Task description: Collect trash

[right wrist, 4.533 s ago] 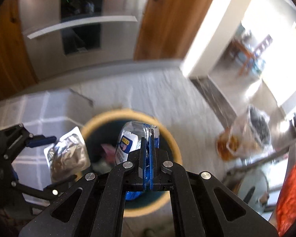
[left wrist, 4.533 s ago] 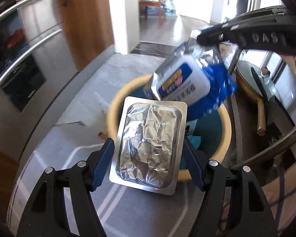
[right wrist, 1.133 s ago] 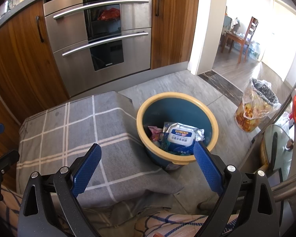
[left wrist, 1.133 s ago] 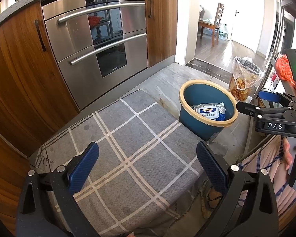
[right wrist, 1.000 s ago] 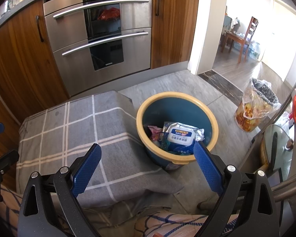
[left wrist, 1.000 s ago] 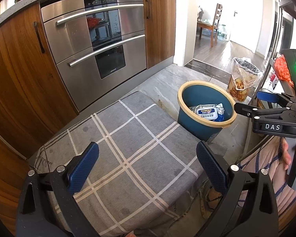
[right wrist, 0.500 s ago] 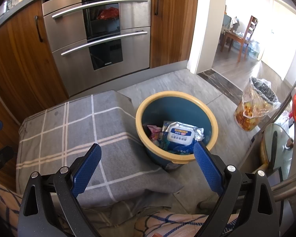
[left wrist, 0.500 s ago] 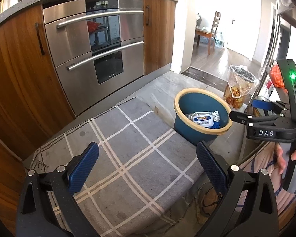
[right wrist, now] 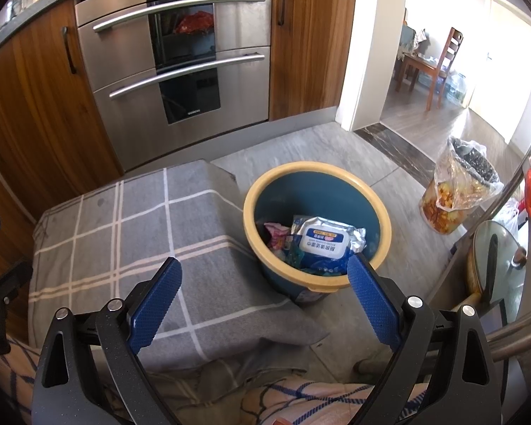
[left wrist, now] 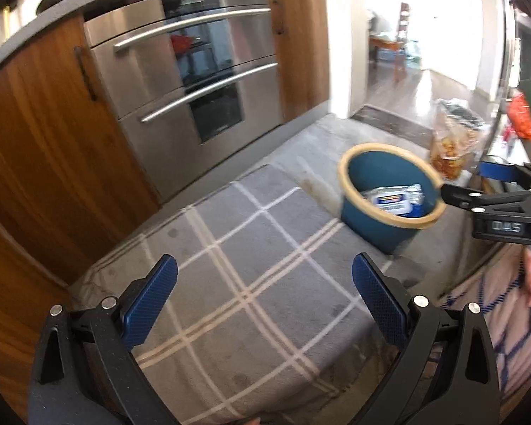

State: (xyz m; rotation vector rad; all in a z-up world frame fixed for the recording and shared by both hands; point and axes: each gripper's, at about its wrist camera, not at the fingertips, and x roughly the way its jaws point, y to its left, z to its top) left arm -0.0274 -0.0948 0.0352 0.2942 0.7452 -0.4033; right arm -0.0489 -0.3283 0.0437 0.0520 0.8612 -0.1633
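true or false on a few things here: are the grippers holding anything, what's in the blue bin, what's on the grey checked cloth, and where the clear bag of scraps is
1. Both grippers are open and hold nothing. True: the left gripper and right gripper each show wide, bare jaws.
2. The blue bin is empty. False: a wet wipes pack and a pink wrapper lie inside.
3. A foil tray lies on the checked cloth. False: no trash shows on it.
4. The clear bag of scraps stands on the floor apart from the bin. True.
5. The oven door hangs open. False: it is shut.
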